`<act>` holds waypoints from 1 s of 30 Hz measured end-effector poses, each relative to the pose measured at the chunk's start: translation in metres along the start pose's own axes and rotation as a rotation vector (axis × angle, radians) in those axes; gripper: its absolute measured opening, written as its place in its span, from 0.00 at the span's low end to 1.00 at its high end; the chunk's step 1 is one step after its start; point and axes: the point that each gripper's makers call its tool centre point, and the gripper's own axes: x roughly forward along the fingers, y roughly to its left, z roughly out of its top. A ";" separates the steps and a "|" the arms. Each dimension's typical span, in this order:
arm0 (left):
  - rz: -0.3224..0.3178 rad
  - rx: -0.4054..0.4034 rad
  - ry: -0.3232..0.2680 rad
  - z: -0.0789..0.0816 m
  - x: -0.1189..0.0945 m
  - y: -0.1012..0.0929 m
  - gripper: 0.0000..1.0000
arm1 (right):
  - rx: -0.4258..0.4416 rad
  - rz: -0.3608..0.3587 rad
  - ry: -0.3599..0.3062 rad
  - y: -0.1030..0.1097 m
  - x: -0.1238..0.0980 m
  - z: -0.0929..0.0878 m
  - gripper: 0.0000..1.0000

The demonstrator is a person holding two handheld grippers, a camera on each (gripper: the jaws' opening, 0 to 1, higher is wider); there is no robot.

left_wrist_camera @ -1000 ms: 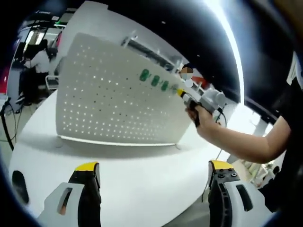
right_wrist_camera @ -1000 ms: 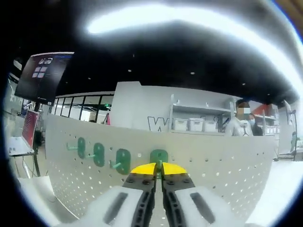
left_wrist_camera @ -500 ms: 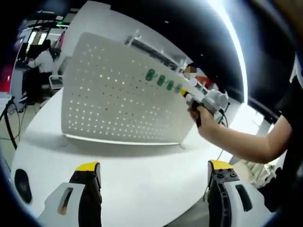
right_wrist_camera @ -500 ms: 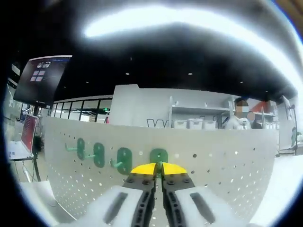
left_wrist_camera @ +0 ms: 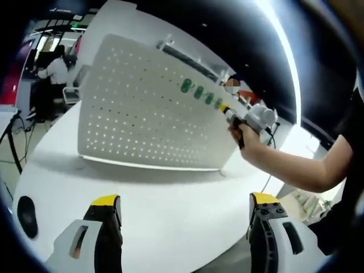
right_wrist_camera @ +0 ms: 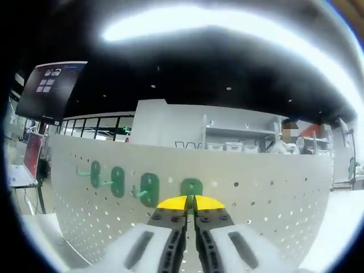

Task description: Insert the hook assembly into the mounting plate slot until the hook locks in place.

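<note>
Your fourth green hook (right_wrist_camera: 191,186) sits against the white pegboard (right_wrist_camera: 267,199) at the right end of a row of four, directly above your right gripper (right_wrist_camera: 191,202). Its yellow-tipped fingers are pressed together; whether they pinch the hook's peg you cannot tell. The three other hooks (right_wrist_camera: 149,189) stand seated to its left, pegs pointing out. The board stands upright on the white round desk (left_wrist_camera: 170,210), with bare perforated panel right of the row. Your left gripper (left_wrist_camera: 182,206) hovers near the desk's edge, fingers spread wide, holding nothing.
</note>
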 end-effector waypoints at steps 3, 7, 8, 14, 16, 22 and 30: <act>0.006 -0.002 0.015 -0.007 0.002 0.002 0.95 | -0.010 0.010 0.028 0.000 0.000 -0.002 0.01; 0.033 0.031 0.064 -0.019 0.001 0.007 0.95 | 0.003 0.029 0.074 0.001 -0.001 -0.009 0.00; 0.034 0.033 0.071 -0.020 0.001 0.007 0.95 | -0.001 0.038 0.064 0.002 -0.001 -0.007 0.00; 0.042 0.024 0.065 -0.020 -0.003 0.008 0.95 | 0.023 0.070 0.060 0.003 -0.006 -0.001 0.05; 0.046 0.029 0.060 -0.020 -0.004 0.008 0.95 | 0.032 0.085 0.049 0.002 -0.010 0.003 0.07; 0.055 0.030 0.057 -0.020 -0.007 0.007 0.94 | 0.041 0.097 0.012 -0.001 -0.017 0.021 0.11; 0.052 0.048 0.041 -0.013 -0.010 0.003 0.94 | 0.047 0.094 -0.031 -0.008 -0.025 0.047 0.12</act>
